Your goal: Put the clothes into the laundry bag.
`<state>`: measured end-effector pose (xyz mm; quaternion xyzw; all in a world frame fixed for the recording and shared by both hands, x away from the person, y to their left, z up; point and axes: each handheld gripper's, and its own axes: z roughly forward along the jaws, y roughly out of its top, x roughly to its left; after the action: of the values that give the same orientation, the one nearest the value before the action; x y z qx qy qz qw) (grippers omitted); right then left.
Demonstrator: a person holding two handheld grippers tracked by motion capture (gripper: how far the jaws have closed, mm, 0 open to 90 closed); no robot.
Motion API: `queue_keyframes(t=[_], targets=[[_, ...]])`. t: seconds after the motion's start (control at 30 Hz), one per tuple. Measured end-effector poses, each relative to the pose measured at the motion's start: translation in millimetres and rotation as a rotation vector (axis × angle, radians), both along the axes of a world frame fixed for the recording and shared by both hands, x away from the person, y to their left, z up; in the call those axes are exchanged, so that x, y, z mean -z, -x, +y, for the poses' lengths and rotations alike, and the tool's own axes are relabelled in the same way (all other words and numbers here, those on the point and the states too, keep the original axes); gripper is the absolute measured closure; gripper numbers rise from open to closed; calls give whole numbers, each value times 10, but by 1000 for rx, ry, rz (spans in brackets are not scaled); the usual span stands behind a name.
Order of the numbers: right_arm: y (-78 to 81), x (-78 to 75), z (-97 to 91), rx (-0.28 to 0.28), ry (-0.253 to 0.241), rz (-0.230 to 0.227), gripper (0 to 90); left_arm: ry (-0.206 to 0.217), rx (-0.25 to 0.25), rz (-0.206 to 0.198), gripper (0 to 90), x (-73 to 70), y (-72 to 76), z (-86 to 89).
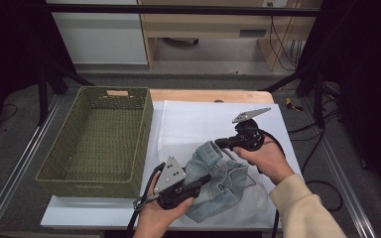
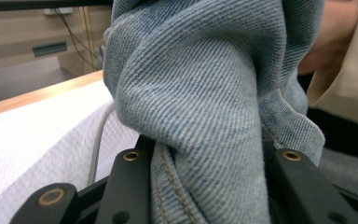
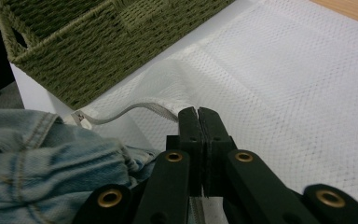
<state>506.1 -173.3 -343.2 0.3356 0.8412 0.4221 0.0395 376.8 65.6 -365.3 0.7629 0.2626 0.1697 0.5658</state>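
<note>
The left gripper [image 1: 204, 179] clamped a crumpled pale-blue denim garment [image 1: 218, 173] half inside a white mesh zip bag [image 1: 238, 201]. The right gripper [image 1: 219, 143], jaws shut, pinched the bag's zipper edge. Bagging looked partly done; the woven green basket [image 1: 99, 141] stood beside.

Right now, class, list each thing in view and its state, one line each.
Denim garment: crumpled, partly inside the mesh bag.
Mesh bag: unzipped, mouth held open.
Basket: upright, nothing inside.
Left claw: shut on the denim garment.
Right claw: shut on the bag's zipper edge.
</note>
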Motion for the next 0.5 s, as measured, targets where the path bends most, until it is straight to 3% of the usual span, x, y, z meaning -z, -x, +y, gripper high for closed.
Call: queue_keyframes(t=[0.13,0.17,0.33,0.5], targets=[[10,-41,12,-4,-1,-10,895,-30,-4,21,621,39,-36,-20],[16,-54,17,-6,-1,-13,895,-28,11,48,621,52,-31,-38],[46,-138,35,-8,-7,-26,895,-89,10,38,620,95,-57,-81],[60,-199,53,-19,-8,-42,895,-108,2,49,620,124,-81,-102]])
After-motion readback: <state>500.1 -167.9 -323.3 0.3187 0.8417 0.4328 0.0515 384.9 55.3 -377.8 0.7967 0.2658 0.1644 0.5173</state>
